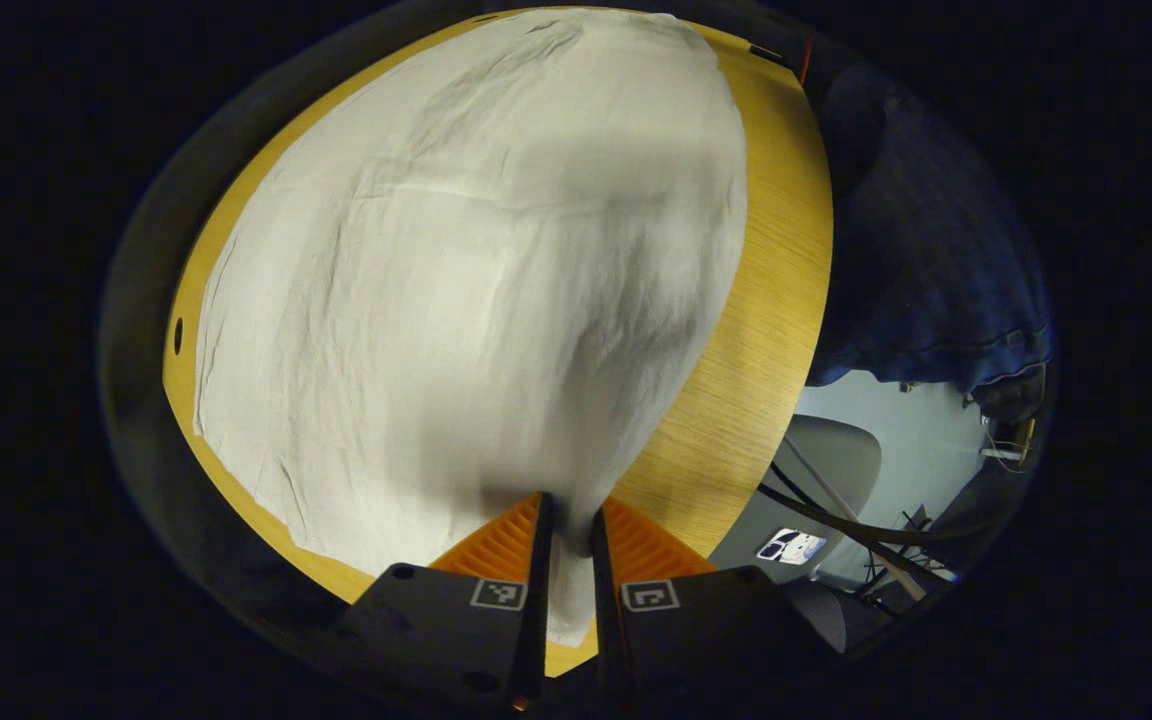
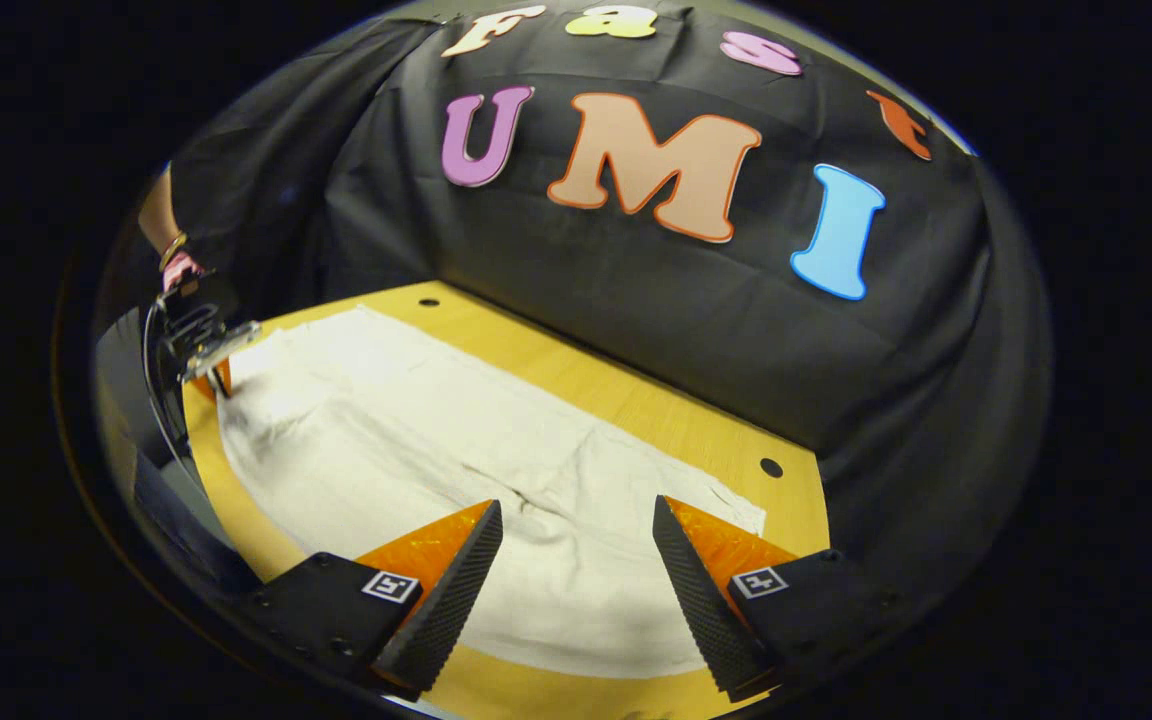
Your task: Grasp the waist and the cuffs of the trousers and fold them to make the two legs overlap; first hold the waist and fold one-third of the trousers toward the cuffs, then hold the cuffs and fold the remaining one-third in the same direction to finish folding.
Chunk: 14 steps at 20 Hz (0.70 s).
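Observation:
White trousers (image 1: 476,280) lie spread flat on the wooden table (image 1: 776,300). In the left gripper view my left gripper (image 1: 569,505) is shut on the near edge of the cloth, a fold of which runs down between its fingers. In the right gripper view the trousers (image 2: 416,440) stretch from front right to far left. My right gripper (image 2: 576,515) stands open just above their wider near end, with cloth showing between the fingers and nothing pinched. Far left, the left gripper (image 2: 221,375) sits at the trousers' other end, a hand (image 2: 176,265) behind it.
A person in dark blue clothing (image 1: 936,250) stands past the table's right edge, above a grey chair (image 1: 826,460) and cables on the floor. Round holes (image 2: 771,467) (image 2: 428,301) mark the tabletop (image 2: 656,410) near the black cloth wall.

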### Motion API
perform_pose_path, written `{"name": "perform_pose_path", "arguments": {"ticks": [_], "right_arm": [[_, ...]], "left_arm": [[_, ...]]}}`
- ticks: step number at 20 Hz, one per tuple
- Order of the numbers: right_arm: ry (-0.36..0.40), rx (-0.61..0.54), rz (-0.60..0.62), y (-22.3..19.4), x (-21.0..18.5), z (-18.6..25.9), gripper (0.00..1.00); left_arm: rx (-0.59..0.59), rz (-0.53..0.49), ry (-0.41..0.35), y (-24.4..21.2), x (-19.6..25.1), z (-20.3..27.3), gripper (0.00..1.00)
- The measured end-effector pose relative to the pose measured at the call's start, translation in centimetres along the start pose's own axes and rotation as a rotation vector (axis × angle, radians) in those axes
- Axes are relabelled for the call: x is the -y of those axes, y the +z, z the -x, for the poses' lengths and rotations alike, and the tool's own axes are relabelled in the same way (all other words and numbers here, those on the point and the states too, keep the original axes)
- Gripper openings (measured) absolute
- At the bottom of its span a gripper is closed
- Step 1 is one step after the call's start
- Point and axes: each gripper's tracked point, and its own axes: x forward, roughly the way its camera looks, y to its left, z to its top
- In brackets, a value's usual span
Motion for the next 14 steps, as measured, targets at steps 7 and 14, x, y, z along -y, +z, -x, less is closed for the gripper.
{"name": "perform_pose_path", "arguments": {"ticks": [7, 14], "right_arm": [[0.152, -0.279, 0.302, -10.6, 5.7, 1.8, 0.99], [0.363, -0.477, 0.593, -18.0, 6.6, 1.3, 0.99]], "left_arm": [[0.002, 0.006, 0.069, -0.1, -0.4, -0.3, 0.00], [-0.033, 0.007, 0.075, -0.3, -0.7, -0.3, 0.00]]}}
